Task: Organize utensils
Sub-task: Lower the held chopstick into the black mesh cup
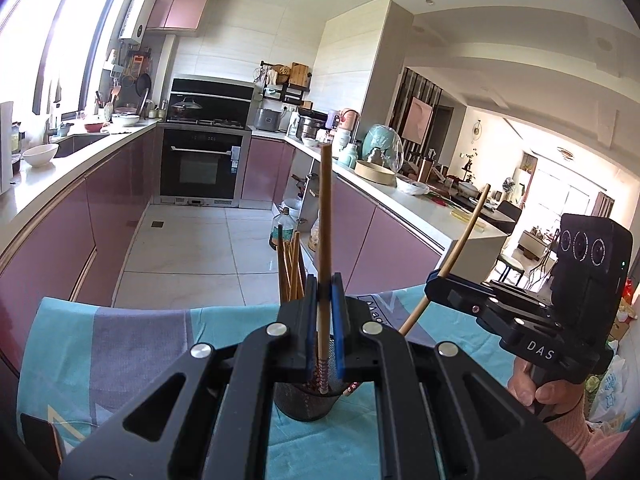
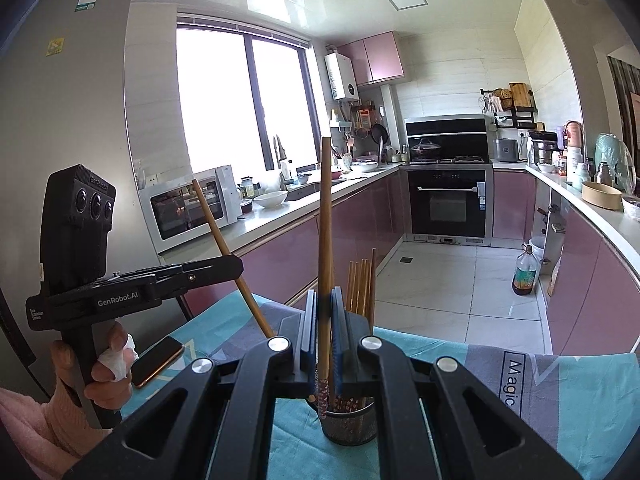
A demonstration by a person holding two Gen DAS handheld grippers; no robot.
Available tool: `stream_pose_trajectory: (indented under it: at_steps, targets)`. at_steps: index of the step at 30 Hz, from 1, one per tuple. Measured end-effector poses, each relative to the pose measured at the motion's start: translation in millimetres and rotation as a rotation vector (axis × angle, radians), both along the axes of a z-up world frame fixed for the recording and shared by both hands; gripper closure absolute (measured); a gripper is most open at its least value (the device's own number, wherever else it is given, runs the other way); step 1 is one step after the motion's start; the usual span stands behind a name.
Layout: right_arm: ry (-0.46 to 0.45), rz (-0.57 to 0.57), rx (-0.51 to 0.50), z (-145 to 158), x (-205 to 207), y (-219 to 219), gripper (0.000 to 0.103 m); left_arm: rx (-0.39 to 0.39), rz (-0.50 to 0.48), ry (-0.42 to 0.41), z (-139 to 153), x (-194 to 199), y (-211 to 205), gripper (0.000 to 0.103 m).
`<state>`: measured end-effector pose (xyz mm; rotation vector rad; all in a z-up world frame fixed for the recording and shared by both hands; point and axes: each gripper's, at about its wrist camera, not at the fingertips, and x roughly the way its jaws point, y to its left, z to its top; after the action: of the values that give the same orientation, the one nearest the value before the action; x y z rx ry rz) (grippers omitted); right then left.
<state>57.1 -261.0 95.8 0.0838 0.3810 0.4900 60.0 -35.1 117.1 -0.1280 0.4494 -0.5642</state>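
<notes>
My left gripper (image 1: 325, 292) is shut on a brown chopstick (image 1: 325, 216) that stands upright, its patterned lower end just above a black mesh cup (image 1: 306, 402). Several chopsticks (image 1: 291, 270) stand in that cup. My right gripper (image 2: 325, 304) is shut on another upright chopstick (image 2: 326, 220) above the same cup (image 2: 350, 422), which holds several chopsticks (image 2: 362, 284). Each gripper shows in the other's view: the right one (image 1: 434, 280) grips its tilted chopstick (image 1: 460, 248), the left one (image 2: 236, 266) grips its chopstick (image 2: 224, 244).
The cup stands on a table under a teal and grey cloth (image 1: 120, 340). A phone (image 2: 158, 360) lies on the cloth at the left. Pink kitchen cabinets (image 2: 516, 208), an oven (image 2: 450, 204) and a microwave (image 2: 188, 208) are beyond.
</notes>
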Motion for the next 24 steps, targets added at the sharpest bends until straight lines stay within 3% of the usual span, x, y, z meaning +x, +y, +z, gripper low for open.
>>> stream_pose_trajectory:
  at_steps: [24]
  targets:
    - [0.022, -0.041, -0.014, -6, 21, 5, 0.098, 0.065, 0.032, 0.009, -7, 3, -8, 0.096]
